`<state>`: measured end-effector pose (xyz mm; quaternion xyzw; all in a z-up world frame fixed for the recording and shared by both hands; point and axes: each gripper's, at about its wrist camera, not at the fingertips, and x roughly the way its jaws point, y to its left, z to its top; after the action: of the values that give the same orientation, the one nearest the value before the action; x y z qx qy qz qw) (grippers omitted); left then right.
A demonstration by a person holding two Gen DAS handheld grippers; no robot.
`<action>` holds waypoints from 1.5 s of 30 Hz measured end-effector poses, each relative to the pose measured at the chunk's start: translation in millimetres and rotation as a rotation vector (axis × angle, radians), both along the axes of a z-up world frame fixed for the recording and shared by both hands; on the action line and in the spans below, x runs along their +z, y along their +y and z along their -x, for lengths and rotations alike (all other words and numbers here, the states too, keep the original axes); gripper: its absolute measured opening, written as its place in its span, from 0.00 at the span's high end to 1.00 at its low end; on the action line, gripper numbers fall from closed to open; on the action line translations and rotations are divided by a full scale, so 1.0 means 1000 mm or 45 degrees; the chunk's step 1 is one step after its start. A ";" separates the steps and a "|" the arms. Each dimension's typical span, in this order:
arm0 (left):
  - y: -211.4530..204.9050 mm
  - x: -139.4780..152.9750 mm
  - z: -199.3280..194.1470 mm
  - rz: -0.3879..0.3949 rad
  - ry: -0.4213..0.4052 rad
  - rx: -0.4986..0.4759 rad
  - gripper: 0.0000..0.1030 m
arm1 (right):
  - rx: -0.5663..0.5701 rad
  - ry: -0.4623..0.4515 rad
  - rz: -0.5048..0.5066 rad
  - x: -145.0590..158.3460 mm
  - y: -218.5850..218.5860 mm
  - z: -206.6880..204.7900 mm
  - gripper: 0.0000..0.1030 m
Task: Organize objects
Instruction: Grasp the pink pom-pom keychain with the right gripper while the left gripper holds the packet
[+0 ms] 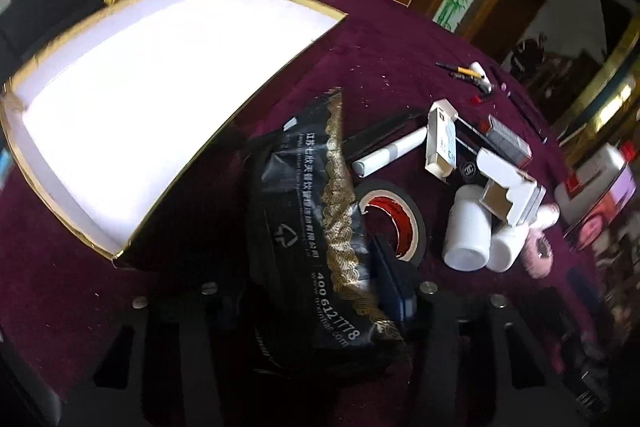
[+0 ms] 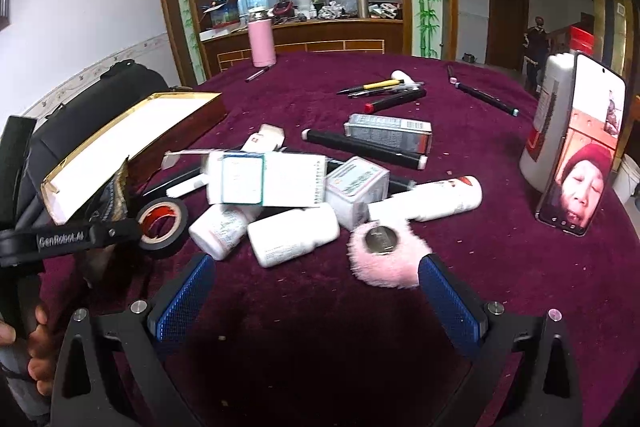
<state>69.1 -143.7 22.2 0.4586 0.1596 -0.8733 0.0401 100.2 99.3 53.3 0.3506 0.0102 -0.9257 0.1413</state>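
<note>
A black foil packet point(image 1: 316, 227) with a gold wave pattern stands between the fingers of my left gripper point(image 1: 320, 267), which is shut on it. One blue pad point(image 1: 394, 283) presses its right side; the other finger is hidden behind the packet. Just left of it lies an open box point(image 1: 140, 99) with a gold rim and a bare white inside. In the right wrist view the same packet point(image 2: 116, 195) sits beside that box point(image 2: 120, 139). My right gripper point(image 2: 316, 267) is open above the cloth, nothing between its fingers, with a pink fluffy item point(image 2: 384, 259) touching its right fingertip.
A black tape roll point(image 2: 162, 223), white bottles point(image 2: 294, 235), small cartons point(image 2: 280, 179) and several pens point(image 2: 380, 87) are heaped mid-table on the maroon cloth. A phone point(image 2: 580, 147) leans on a white jug at the right. A pink flask point(image 2: 262, 41) stands at the far edge.
</note>
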 end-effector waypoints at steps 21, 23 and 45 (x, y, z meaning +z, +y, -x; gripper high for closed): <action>0.029 0.012 -0.019 0.015 0.018 -0.268 0.58 | -0.044 -0.272 0.024 -0.014 0.044 0.051 0.37; 0.029 0.012 -0.018 0.011 0.017 -0.268 0.58 | -0.017 -0.289 0.019 -0.017 0.039 0.054 0.38; 0.013 0.038 -0.025 0.056 0.075 -0.244 0.59 | 0.009 -0.178 0.037 0.015 0.030 0.038 0.59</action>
<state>93.7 -131.1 59.8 0.4450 0.0970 -0.8894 -0.0383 62.4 129.1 67.8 0.4123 -0.0119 -0.8986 0.1500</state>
